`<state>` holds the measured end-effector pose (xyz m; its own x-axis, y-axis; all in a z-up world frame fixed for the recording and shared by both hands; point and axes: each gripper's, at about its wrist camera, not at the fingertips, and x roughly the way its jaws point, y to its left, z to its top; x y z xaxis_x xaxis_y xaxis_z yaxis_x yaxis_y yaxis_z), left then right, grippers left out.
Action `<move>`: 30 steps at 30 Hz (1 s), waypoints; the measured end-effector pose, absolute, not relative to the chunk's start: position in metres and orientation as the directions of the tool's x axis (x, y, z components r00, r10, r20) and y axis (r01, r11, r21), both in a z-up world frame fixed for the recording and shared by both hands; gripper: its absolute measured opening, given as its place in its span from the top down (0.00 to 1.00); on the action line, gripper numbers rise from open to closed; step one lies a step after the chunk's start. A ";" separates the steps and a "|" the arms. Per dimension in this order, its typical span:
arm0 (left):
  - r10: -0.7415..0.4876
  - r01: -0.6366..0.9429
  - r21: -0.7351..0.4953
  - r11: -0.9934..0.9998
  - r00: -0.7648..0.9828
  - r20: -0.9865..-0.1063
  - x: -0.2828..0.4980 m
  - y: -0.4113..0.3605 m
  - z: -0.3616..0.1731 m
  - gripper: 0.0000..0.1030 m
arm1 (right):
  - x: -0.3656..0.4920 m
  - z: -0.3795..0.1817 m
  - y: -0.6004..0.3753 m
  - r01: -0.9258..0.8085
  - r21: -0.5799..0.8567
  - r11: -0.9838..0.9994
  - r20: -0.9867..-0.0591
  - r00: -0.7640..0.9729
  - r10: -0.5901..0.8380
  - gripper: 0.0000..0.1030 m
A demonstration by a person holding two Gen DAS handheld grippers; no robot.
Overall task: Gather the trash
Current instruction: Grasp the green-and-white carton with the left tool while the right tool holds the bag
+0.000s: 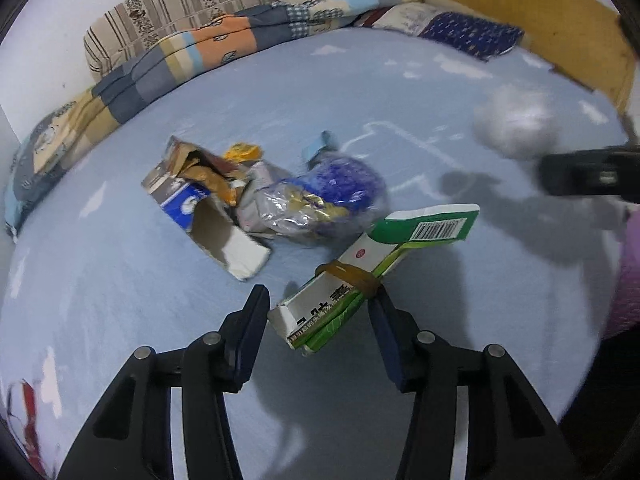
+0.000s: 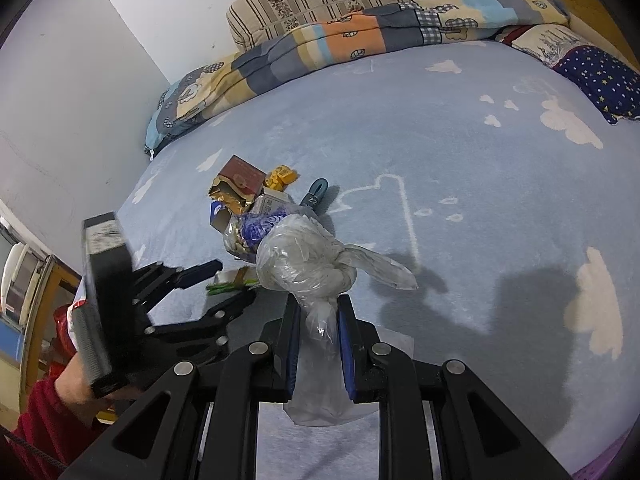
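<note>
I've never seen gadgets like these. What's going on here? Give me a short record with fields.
place: a bed with a light blue sheet
left gripper: open, a green-and-white carton between its fingers
right gripper: shut on a clear plastic bag
trash pile: torn boxes and wrappers lying together on the sheet
bedding: folded patchwork quilt along the wall

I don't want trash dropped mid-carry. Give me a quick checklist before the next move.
1. Right gripper shut on plastic bag: ok.
2. Bag lifted off the bed: ok, per the left view.
3. Left gripper closed on green carton: not ok, open around it.
4. Carton touching both fingers: cannot tell.
5. Pile collected: not ok.
</note>
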<state>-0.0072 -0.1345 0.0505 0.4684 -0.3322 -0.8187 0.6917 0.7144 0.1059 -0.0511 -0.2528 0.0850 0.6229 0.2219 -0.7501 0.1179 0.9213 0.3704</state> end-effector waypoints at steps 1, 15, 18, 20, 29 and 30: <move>-0.351 0.700 0.086 0.709 0.456 -0.818 -0.015 -0.135 0.055 0.51 | -0.052 0.086 -0.253 0.119 0.368 0.922 -0.749 0.625 0.218 0.82; -0.400 0.528 -0.071 0.846 0.541 -0.740 -0.074 -0.097 0.097 0.51 | -0.077 0.104 -0.241 0.113 0.346 0.931 -0.701 0.690 0.176 0.82; -0.373 0.457 -0.079 0.886 0.601 -0.707 -0.076 -0.084 0.102 0.51 | -0.083 0.107 -0.226 0.083 0.321 0.943 -0.694 0.698 0.175 0.82; -0.362 0.427 -0.089 0.900 0.617 -0.699 -0.071 -0.078 0.102 0.51 | -0.085 0.108 -0.218 0.062 0.309 0.949 -0.689 0.702 0.179 0.82; -0.358 0.389 -0.128 0.912 0.605 -0.711 -0.057 -0.071 0.093 0.51 | -0.080 0.101 -0.211 0.041 0.283 0.958 -0.704 0.687 0.178 0.82; -0.356 0.390 -0.122 0.913 0.611 -0.708 -0.058 -0.073 0.094 0.51 | -0.079 0.100 -0.211 0.041 0.287 0.957 -0.706 0.685 0.182 0.82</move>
